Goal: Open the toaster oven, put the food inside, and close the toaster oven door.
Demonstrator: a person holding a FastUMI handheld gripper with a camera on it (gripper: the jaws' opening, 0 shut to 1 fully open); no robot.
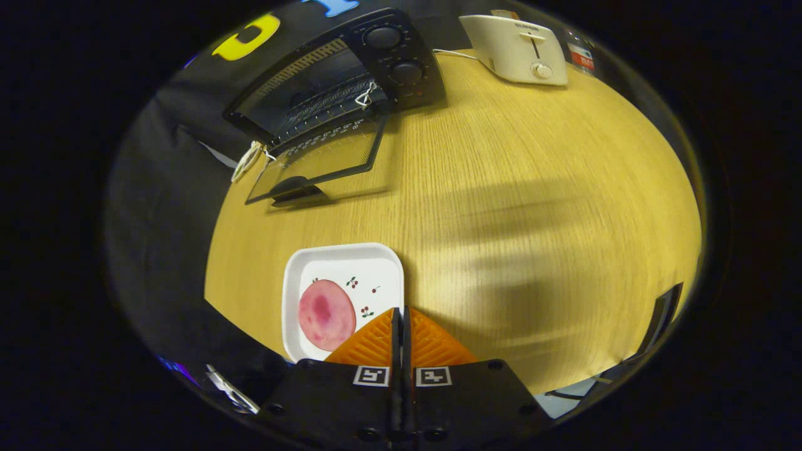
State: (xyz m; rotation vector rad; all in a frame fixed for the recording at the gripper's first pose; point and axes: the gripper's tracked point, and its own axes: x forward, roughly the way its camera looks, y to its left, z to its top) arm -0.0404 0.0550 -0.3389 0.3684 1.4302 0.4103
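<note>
Your food, a pink round slice [326,314], lies on the white square plate [376,263], just ahead and left of your fingers, waiting to be picked up. Your gripper [401,316] is empty, orange fingers [369,344] pressed together over the plate's near corner, so you'll need to spread them first. Beyond, across the wooden table [532,219], the toaster oven [351,75] has its glass door [319,160] dropped flat, ready to load. A white toaster [517,50] sits well off right.
</note>
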